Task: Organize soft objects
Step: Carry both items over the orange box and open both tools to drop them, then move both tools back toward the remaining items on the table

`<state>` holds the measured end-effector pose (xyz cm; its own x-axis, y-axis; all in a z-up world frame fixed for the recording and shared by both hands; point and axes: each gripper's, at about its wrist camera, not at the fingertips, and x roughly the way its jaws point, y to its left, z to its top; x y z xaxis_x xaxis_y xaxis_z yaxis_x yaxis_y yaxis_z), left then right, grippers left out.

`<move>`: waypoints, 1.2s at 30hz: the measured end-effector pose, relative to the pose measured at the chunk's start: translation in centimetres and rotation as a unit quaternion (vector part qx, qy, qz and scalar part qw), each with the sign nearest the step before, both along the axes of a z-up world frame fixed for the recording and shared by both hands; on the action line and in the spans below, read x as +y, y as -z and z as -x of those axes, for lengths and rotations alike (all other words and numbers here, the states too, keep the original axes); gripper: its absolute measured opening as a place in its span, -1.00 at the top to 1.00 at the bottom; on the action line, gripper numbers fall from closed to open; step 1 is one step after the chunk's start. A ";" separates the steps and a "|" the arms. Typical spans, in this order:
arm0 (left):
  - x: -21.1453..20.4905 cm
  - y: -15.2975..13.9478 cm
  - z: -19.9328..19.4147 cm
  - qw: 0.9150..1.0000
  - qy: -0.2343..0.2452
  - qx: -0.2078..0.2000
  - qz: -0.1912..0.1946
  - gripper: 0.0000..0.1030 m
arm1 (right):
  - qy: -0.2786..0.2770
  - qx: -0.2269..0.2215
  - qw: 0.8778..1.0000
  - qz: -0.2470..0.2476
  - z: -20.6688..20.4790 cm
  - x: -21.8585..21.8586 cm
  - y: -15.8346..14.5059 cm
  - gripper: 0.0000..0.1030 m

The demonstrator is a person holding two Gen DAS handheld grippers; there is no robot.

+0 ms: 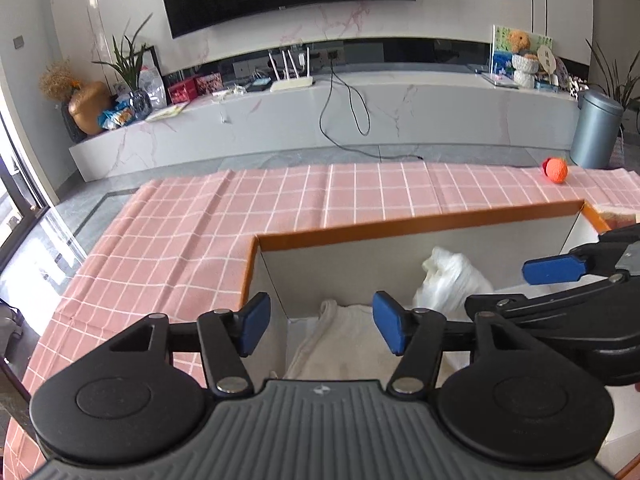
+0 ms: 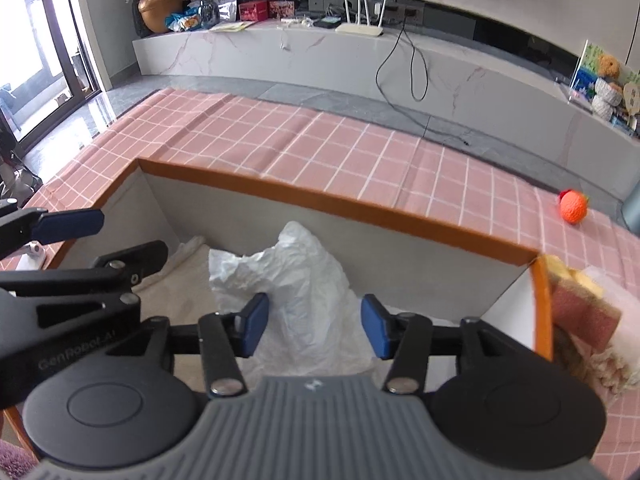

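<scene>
We are looking down into an open box (image 2: 320, 200) with an orange rim, set on a pink checked cloth (image 1: 280, 200). Inside it lie the soft things already gathered: a crumpled white bag (image 2: 296, 280) at the centre, and a cream towel (image 1: 340, 340) spread flat on the floor at 9 o'clock from the bag.

Both tools hang just over the box. The left gripper (image 1: 316, 330) has its blue pads apart above the towel, with nothing between them. The right gripper (image 2: 314, 330) also stands apart, straddling the bag without pressing it. We judge both have let go so these pieces stay in the box.

Outward from the box, a pink and yellow sponge (image 2: 580, 308) leans outside its right wall at 3 o'clock. An orange ball (image 2: 574, 208) sits on the cloth at 2 o'clock, well apart. We take these as waiting their turn.
</scene>
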<state>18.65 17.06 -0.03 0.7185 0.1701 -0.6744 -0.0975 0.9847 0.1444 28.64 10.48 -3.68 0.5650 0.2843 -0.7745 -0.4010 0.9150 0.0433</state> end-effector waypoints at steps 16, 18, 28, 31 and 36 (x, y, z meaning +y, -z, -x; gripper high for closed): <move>-7.2 -6.2 7.1 0.986 0.081 -0.097 0.111 -0.38 | 0.045 -0.124 0.989 -0.068 10.2 -14.0 -9.0 -0.22; -8.7 -6.3 8.0 0.982 0.105 -0.100 0.124 -0.38 | 0.060 -0.130 0.987 -0.071 11.6 -16.5 -9.2 -0.22; -16.2 -3.4 10.7 0.964 0.209 -0.068 0.149 -0.36 | 0.160 -0.129 0.977 -0.052 18.1 -26.3 -6.2 -0.22; -17.8 -2.1 10.8 0.961 0.226 -0.050 0.150 -0.25 | 0.179 -0.110 0.976 -0.054 19.3 -27.8 -4.3 -0.21; -20.1 -0.7 10.4 0.959 0.250 -0.028 0.127 -0.17 | 0.190 -0.090 0.976 -0.054 20.1 -29.0 -2.2 -0.15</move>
